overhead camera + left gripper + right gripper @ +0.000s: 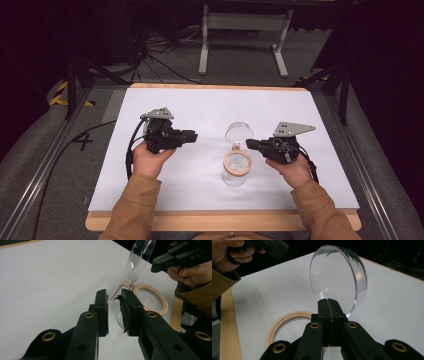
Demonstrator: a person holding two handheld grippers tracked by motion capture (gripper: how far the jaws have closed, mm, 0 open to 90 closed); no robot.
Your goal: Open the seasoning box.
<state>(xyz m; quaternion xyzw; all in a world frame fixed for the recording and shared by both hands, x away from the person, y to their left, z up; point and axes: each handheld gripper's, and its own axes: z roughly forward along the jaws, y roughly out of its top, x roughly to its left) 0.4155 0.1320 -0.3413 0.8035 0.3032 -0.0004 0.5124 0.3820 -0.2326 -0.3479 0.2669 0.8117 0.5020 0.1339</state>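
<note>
We find a clear glass jar [235, 172] standing on the white table [165, 110], between the two hands and close to the near edge, its cream-coloured rim ring [236, 163] facing up. Its hinged transparent lid [238, 132] is swung up and stands nearly on edge above the far side of the ring. The right gripper [250, 144] has its jaws pressed together on the lid's lower edge (in the right gripper view the jaws meet with the lid [338, 281] rising straight above them), so that gripper is pinching the lid and holding it open. The left gripper [194, 135] hangs well to the left of the jar, its jaws a little apart with nothing between them; it holds nothing. In the left gripper view the jar mouth lies just ahead of those jaws and slightly to their right, the hinge tab [123, 287] nearest. We judge the decisive relation to be this: the jar sits rightward of the free left gripper, the lid's hinge axis running across its line of approach, while the right gripper is the nearer and already engaged.
</note>
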